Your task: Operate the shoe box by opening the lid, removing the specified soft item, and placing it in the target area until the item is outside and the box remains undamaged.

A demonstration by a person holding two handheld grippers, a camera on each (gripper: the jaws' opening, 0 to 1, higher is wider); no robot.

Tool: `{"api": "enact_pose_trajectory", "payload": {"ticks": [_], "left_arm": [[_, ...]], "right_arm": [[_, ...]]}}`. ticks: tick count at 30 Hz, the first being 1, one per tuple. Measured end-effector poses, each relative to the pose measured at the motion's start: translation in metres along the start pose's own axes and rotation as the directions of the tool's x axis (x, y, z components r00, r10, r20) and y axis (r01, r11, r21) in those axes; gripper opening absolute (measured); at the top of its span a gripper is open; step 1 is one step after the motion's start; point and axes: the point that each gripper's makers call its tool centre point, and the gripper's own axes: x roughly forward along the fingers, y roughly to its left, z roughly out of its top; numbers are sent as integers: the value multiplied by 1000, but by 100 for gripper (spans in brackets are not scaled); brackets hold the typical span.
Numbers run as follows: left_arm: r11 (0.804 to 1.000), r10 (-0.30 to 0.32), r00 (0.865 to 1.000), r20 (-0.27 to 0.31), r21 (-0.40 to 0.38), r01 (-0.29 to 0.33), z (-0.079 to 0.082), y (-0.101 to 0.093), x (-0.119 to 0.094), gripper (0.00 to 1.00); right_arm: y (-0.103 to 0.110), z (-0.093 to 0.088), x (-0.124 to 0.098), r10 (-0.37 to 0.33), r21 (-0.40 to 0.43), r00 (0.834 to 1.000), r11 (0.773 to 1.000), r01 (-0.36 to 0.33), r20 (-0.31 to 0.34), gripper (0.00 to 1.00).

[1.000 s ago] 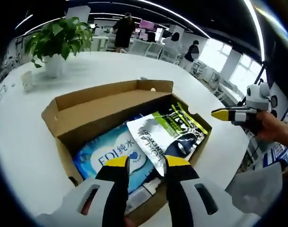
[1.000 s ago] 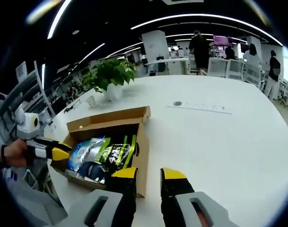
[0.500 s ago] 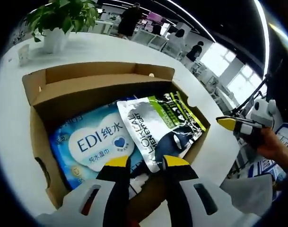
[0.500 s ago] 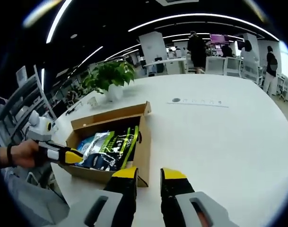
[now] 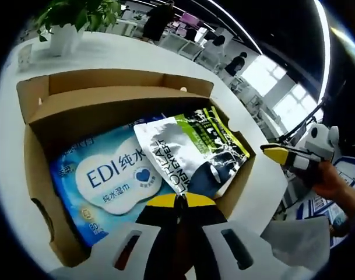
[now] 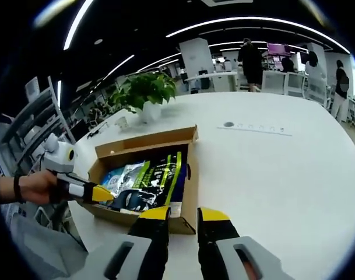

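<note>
An open cardboard shoe box [image 5: 101, 99] lies on the white table, its lid flap folded back. Inside lie a blue wipes pack [image 5: 107, 175] and, partly over it, a silver, green and black soft pouch [image 5: 183, 146]. My left gripper [image 5: 178, 202] has its yellow tips pressed together on the pouch's near edge. In the right gripper view the box [image 6: 192, 175] sits left of centre with the pouch [image 6: 154, 178] inside, and the left gripper [image 6: 104, 194], held in a hand, reaches in at the box's near-left side. My right gripper [image 6: 183, 214] hovers open by the box's near corner, holding nothing.
A potted plant [image 6: 145, 93] stands behind the box on the white table [image 6: 282, 175]. A small dark disc [image 6: 228, 124] lies further back. The right gripper [image 5: 270, 153], in a hand, hangs right of the box. People and chairs are far behind.
My left gripper's jaws have shut on the pouch's near edge; half a second ago they stood apart. The right gripper view has shifted slightly toward the box.
</note>
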Motion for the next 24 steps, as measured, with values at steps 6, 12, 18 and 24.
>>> {"api": "enact_pose_trajectory", "payload": {"ticks": [6, 12, 18, 24], "left_arm": [[1000, 5, 1000, -4, 18, -5, 0, 2, 0, 0], [999, 31, 999, -7, 17, -31, -2, 11, -2, 0], [998, 51, 999, -13, 39, -50, -2, 13, 0, 0], [998, 51, 999, -11, 28, -51, -2, 14, 0, 0]], "right_arm": [[12, 9, 11, 31, -39, 999, 999, -31, -13, 14], [19, 15, 22, 42, -46, 999, 998, -43, -24, 14], [30, 11, 38, 61, -58, 997, 996, -64, -55, 14], [31, 4, 48, 67, -36, 994, 997, -71, -88, 14]]}}
